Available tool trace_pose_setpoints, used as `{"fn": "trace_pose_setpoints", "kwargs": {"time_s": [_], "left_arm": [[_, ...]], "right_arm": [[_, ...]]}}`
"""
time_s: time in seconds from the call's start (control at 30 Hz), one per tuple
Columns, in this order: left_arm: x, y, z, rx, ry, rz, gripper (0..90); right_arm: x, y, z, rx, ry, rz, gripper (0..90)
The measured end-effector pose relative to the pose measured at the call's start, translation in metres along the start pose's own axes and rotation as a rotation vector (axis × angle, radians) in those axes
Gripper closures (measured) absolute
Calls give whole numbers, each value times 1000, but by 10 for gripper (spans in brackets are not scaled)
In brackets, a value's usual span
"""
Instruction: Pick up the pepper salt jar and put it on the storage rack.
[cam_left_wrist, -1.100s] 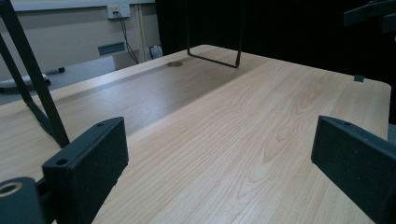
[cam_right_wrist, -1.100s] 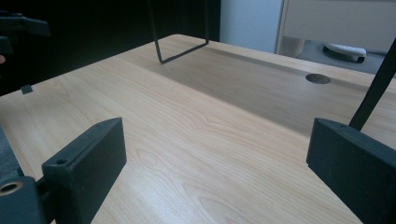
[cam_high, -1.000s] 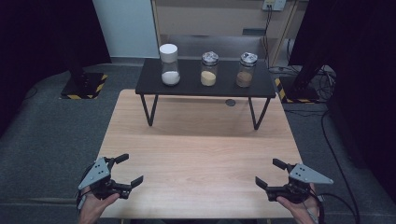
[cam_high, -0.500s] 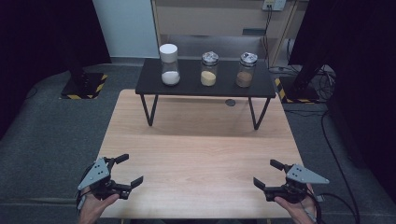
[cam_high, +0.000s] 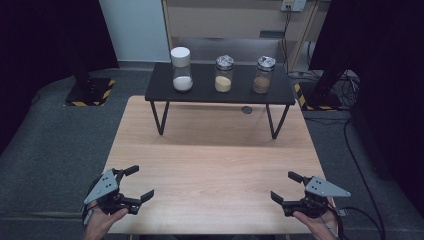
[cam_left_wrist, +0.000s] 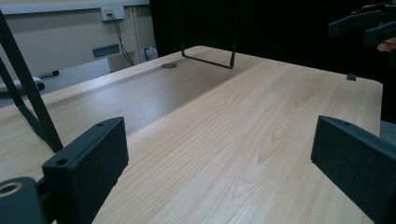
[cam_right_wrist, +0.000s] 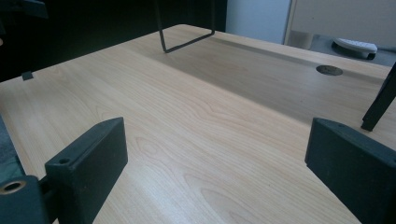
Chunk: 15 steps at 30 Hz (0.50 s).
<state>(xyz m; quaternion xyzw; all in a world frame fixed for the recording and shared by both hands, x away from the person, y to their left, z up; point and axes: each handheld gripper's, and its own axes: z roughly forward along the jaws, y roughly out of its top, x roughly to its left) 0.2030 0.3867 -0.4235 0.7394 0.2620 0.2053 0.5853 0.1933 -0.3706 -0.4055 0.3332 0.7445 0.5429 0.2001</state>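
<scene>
Three jars sit in a row on the black riser shelf (cam_high: 220, 95) at the far edge of the counter (cam_high: 215, 165): white-lidded jar (cam_high: 181, 69) with white powder on the left, middle jar (cam_high: 224, 73) with yellow contents, right jar (cam_high: 263, 74) with brown contents. All upright, spaced apart, none touching.

Left hand-held gripper (cam_high: 136, 184) is at the near-left corner of the counter, jaws spread, nothing between them. Right hand-held gripper (cam_high: 289, 188) is at the near-right corner, jaws also spread and empty. Both are well apart from the jars.

Key relation: the jars lie straight ahead, across the whole counter and up on the shelf. The row runs left-right, each jar's long axis vertical, so a level side-on approach with the jaws straddling the body looks right. The white-lidded jar is nearer the left hand-held gripper, the brown jar nearer the right; the middle jar is roughly equal.

The left gripper view looks across bare woodgrain toward a shelf leg (cam_left_wrist: 32, 105); the right gripper view likewise, with the counter's cable hole (cam_right_wrist: 329, 70) ahead.

Versus a second ago: jars unmoved, left hand-held gripper same place. Right hand-held gripper has barely shifted, still spread wide.
</scene>
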Motion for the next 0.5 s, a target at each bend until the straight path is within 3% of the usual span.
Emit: {"fn": "trace_pose_setpoints", "kwargs": {"time_s": [0.5], "left_arm": [[0, 0, 0, 1, -2, 1, 29]], "right_arm": [[-1, 0, 0, 2, 1, 4, 65]]}}
